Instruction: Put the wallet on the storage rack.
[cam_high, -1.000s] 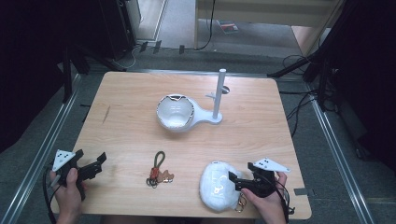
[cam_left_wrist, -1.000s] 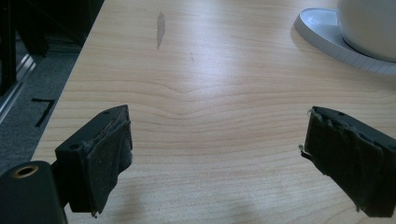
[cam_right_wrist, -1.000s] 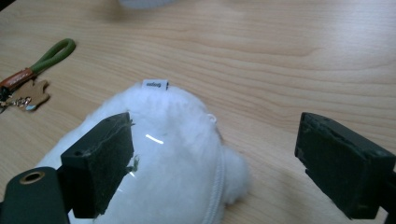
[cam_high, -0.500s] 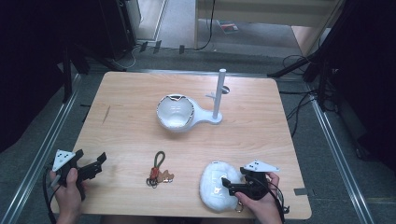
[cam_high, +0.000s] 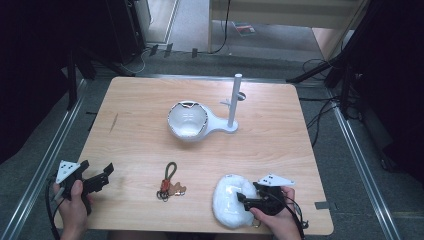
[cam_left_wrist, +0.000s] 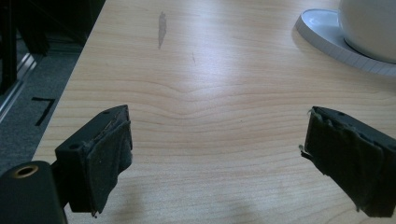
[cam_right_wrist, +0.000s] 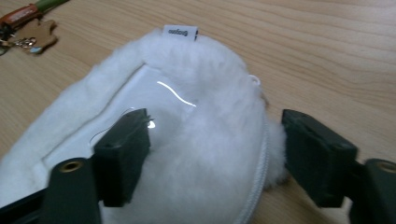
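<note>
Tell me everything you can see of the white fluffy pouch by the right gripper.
The white fluffy pouch is a soft, rounded, fleece-like bag with a clear glossy plastic window on top, a small white label at its far edge and a white zipper along one side. It lies flat near the table's front edge, right of the keys. The right gripper straddles it, its jaws just closing, one on the window, the other beside the zipper edge; a firm pinch isn't evident.
</note>
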